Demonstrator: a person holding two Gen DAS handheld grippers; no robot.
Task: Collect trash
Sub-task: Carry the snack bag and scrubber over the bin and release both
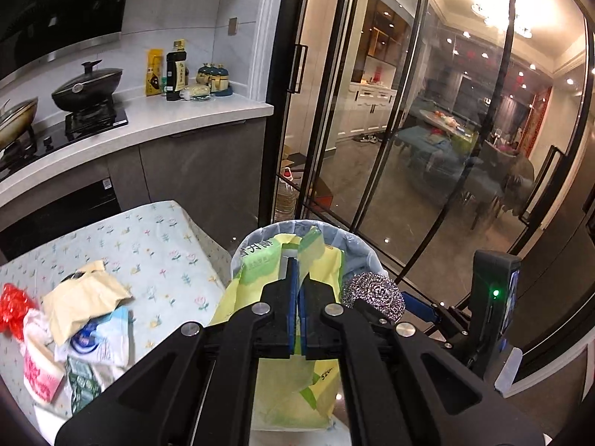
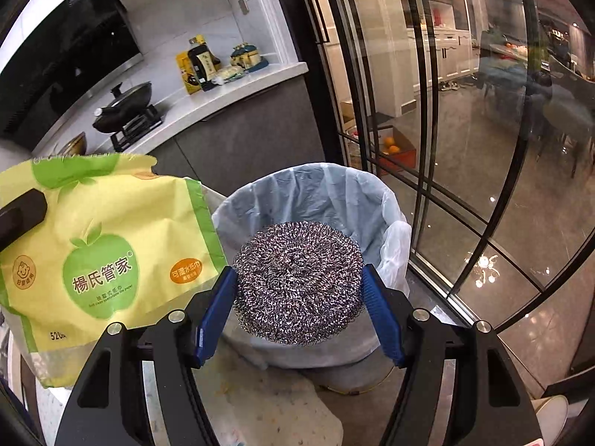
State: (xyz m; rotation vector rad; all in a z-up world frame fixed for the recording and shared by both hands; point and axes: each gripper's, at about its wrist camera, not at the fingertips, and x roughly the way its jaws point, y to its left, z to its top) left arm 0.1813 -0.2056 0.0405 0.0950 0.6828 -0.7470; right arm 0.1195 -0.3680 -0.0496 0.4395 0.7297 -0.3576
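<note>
My left gripper (image 1: 297, 278) is shut on a yellow-green tissue bag (image 1: 256, 271) and holds it over the near rim of the lined trash bin (image 1: 357, 245). The bag also shows at the left of the right wrist view (image 2: 104, 245). My right gripper (image 2: 299, 282) is shut on a steel wool scourer (image 2: 297, 282) and holds it just in front of and above the bin (image 2: 316, 193). The scourer shows to the right of my left fingers (image 1: 373, 291). More trash lies on the floral tablecloth: a beige paper bag (image 1: 81, 301), red netting (image 1: 13, 306) and wrappers (image 1: 96, 345).
The small table (image 1: 156, 252) stands left of the bin. Behind it runs a kitchen counter (image 1: 178, 115) with a wok (image 1: 87, 85) on the hob and bottles (image 1: 174, 70). Sliding glass doors (image 1: 409, 130) stand right behind the bin.
</note>
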